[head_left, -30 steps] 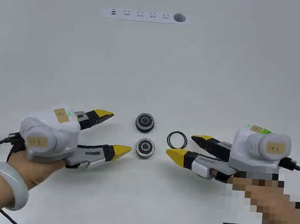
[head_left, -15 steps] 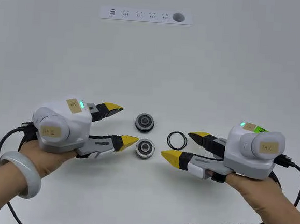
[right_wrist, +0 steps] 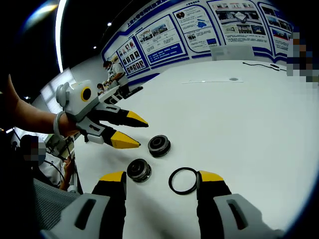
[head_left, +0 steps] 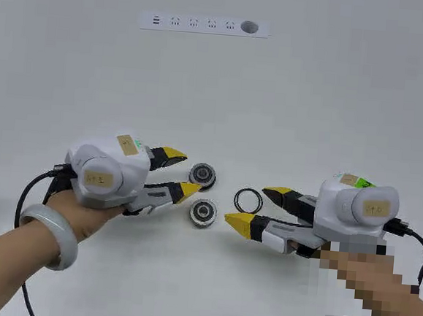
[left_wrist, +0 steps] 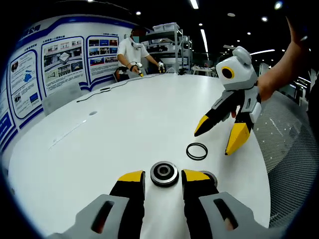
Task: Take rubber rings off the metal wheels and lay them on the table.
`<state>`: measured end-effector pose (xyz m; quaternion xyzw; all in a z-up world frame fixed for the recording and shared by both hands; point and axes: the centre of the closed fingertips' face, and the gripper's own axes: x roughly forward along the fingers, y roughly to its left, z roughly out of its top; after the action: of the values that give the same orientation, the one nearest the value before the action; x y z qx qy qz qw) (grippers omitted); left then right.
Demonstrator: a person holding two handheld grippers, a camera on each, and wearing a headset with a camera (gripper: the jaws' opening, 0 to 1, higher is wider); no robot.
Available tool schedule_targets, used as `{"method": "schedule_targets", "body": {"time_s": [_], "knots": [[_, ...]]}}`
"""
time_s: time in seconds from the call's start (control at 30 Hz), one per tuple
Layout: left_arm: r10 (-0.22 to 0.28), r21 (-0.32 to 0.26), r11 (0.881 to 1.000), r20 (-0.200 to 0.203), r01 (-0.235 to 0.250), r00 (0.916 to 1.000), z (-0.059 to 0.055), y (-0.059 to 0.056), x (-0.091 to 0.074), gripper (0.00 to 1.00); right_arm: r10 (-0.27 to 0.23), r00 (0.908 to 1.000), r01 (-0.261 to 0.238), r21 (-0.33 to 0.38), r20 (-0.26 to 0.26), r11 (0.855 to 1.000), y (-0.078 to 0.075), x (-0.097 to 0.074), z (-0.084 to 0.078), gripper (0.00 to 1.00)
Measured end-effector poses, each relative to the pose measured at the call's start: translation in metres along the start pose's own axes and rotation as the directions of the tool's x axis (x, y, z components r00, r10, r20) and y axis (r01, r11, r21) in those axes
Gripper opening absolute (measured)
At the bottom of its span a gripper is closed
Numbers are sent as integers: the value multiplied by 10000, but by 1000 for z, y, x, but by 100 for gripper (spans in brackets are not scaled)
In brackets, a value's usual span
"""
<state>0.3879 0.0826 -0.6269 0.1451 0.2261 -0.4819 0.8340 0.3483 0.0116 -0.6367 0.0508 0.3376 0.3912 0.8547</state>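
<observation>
While one rubber ring point(head_left: 248, 200) lies loose on the table point(head_left: 309, 122), the left gripper point(head_left: 183, 172), jaws spread, straddles the farther metal wheel point(head_left: 203, 174) left of that ring. The right gripper point(head_left: 253, 206), likewise spread, hovers beside the ring. Judged next: clamp the wheel, then peel its ring.

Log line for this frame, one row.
left gripper open, aimed at far wheel | right gripper open, at loose ring | near wheel free on table

Second wheel point(left_wrist: 210, 175) half hidden — behind left claw point(left_wrist: 164, 176).
</observation>
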Motion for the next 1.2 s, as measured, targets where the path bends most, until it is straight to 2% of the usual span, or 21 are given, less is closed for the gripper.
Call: {"method": "schedule_targets", "body": {"time_s": [0.17, 0.43, 0.6, 0.97, 1.2], "knots": [[-47, 150, 9999, -284, 52, 9996, 0, -1, 9, 28, 48, 10000, -48, -433, -13, 9990, 4, 1, 2, 59], [-183, 510, 9985, -735, 220, 9971, -5, -4, 19, 22, 48, 10000, -48, -459, -12, 9989, 3, 0, 3, 58], [-197, 418, 9989, -815, 232, 9965, -5, -2, 22, 23, 87, 10000, -85, -431, 44, 9990, 3, 0, 4, 59], [-279, 338, 9989, -1212, 322, 9922, -13, -2, 27, 18, 25, 9999, -19, -439, 124, 9990, 1, -2, 5, 59], [-307, 218, 9992, -1208, 336, 9922, -13, -1, 28, 17, 42, 10000, -40, -318, 61, 9995, 1, -1, 1, 58]]}}
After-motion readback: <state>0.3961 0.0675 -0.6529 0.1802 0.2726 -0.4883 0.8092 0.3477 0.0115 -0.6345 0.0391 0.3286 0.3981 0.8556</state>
